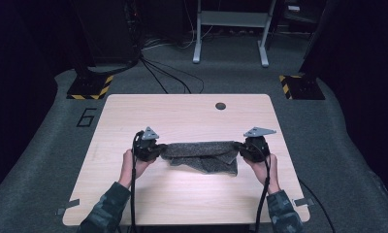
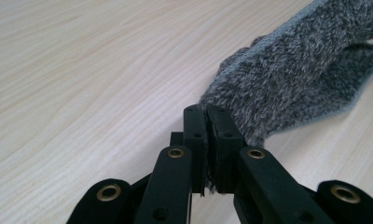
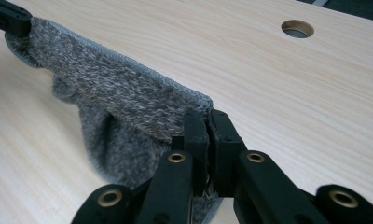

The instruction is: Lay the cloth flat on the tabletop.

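Grey fleecy cloth (image 1: 202, 156) (one), two claws clamping it, left claw (image 1: 159, 150), right claw (image 1: 239, 147)

Surface (image 1: 182, 194): pale wood, rounded corners, round hole (image 1: 220, 106) near the far edge.
On it: grey cloth (image 1: 202, 155), its lower fold resting mid-surface.

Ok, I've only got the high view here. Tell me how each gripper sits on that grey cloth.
Observer: The left gripper has its jaws shut on one end of the grey cloth.
Operator: Now the right one.
Observer: The right gripper is shut on the opposite end, pinching its stitched hem.
Operator: Check the middle.
Observer: In the right gripper view, the cloth spans between the grippers and a fold sags toward the table.
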